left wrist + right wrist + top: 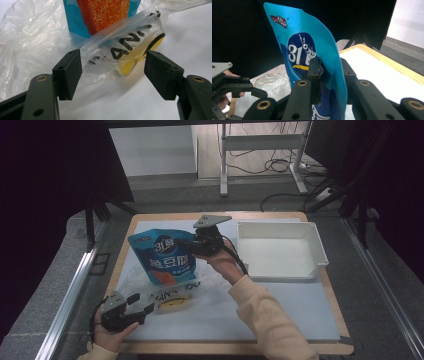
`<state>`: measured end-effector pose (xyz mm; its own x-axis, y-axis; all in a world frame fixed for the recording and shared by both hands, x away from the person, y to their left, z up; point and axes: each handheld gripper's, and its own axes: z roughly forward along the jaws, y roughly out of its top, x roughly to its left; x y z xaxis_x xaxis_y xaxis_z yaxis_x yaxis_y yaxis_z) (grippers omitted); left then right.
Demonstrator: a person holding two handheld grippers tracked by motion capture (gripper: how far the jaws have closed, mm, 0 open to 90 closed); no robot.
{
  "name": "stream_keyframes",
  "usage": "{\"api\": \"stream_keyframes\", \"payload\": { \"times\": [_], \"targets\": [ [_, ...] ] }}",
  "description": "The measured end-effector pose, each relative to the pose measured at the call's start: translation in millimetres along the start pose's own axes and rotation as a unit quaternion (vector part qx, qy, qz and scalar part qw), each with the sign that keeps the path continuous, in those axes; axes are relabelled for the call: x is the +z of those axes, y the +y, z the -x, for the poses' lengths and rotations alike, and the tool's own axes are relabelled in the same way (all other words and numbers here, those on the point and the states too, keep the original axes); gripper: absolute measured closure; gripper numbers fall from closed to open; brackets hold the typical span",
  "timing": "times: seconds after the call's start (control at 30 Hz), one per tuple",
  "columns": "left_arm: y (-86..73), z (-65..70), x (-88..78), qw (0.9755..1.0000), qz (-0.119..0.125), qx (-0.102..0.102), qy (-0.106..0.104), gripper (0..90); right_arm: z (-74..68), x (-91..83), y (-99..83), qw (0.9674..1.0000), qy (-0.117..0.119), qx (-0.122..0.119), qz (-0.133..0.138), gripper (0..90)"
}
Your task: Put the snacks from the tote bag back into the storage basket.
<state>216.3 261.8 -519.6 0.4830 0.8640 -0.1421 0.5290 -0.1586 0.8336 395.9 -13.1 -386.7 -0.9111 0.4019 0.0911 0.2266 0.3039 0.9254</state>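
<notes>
We hold a blue snack pouch (162, 255) upright near the middle of the table (280, 320), its upper right edge pinched between the fingers (315, 75) of our right gripper (192, 245), which have closed on the foil. The pouch's bottom stands in the mouth of a clear plastic bag (167, 295) printed with black letters and a yellow patch, which lies crumpled on the white mat. Our left gripper (140, 305) waits at the bag's near end, its fingers (71, 70) spread wide on either side of the film without pressing it. By our reading, the step in hand is getting the pouch in or out of the bag; which of the two the pictures do not settle. The next move likely calls for the left fingers to close on the bag's loose film and hold it steady. A white tray (280, 251) sits apart on the right, clear of both hands. The slack, slippery film is the main hindrance.
</notes>
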Motion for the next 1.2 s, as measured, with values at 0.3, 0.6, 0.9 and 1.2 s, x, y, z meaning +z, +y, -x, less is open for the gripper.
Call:
{"api": "stream_keyframes", "payload": {
  "times": [0.3,0.6,0.9,1.2],
  "targets": [
    [0.1,0.5,0.5,1.0,-0.002,0.001,0.002,30.4,4.3,0.1,-0.5,0.9997,0.024,-0.003,0.006,81.4],
    [0.0,0.3,0.4,1.0,-0.002,0.001,0.002,30.3,4.1,2.3,-1.0,0.9993,0.035,0.003,0.013,85.2],
    [0.0,0.6,0.3,1.0,-0.001,0.002,0.002,30.3,4.8,4.2,-1.6,0.9985,0.05,0.005,0.024,86.3],
    [0.3,1.0,-0.6,1.0,0.0,0.002,0.003,30.3,3.2,5.7,-1.6,0.9978,0.057,0.009,0.032,86.8]
  ]
}}
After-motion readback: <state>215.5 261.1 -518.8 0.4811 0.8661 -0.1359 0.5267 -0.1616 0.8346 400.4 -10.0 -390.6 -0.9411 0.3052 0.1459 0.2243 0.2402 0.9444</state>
